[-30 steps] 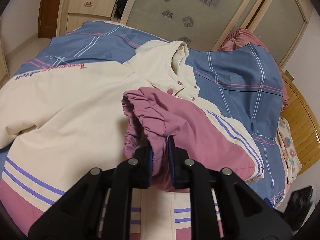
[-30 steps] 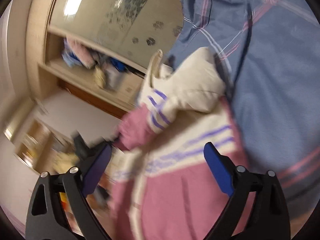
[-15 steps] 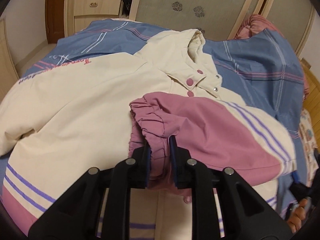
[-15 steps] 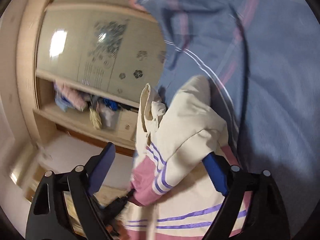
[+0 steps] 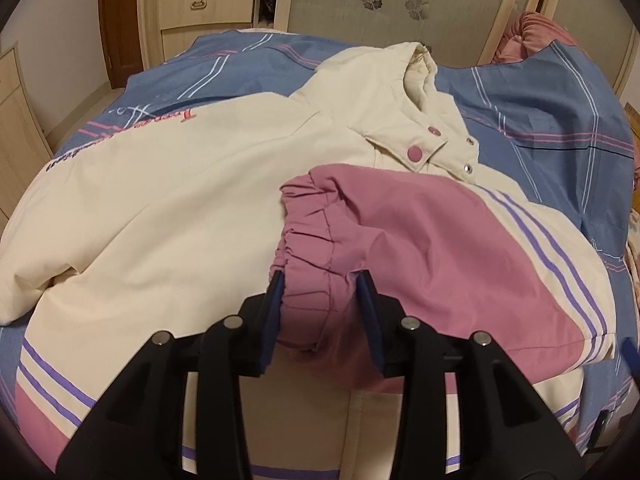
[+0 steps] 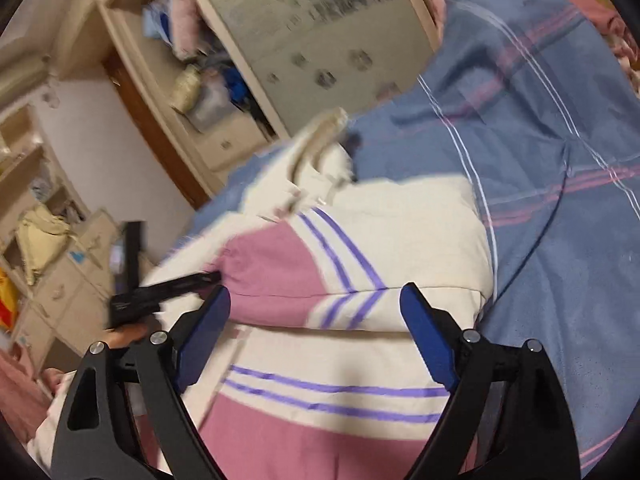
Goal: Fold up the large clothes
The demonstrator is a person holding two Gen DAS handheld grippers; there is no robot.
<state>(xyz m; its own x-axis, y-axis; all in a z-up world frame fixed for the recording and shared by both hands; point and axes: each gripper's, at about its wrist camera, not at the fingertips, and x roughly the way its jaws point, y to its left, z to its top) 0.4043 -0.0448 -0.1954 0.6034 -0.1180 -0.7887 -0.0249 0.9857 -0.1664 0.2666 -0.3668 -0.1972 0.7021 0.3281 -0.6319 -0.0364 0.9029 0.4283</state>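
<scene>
Cream-and-pink jacket [image 5: 192,200] spread on the bed [image 5: 540,112], collar on the far side from both tools. Left hand-held gripper [image 5: 320,284]: one second ago its blue pads were clenched on the gathered pink cuff [image 5: 308,248] of the sleeve [image 5: 420,240]; now the jaws stand parted on either side of the cuff, which rests between them on the jacket front, just ahead of the fingertips. The sleeve thus lies folded across the body, its striped upper part running off to the right of this tool. Right hand-held gripper [image 6: 316,304]: released, jaws wide apart and grasping nothing, as in both earlier views; it has swung from a view of the bare bedcover to a position directly over the folded shoulder, with the purple stripes [image 6: 336,248] just beyond its pads. The view is motion-blurred. Reading: the first sleeve fold appears complete; the other sleeve, to the left of the left tool, lies unfolded
</scene>
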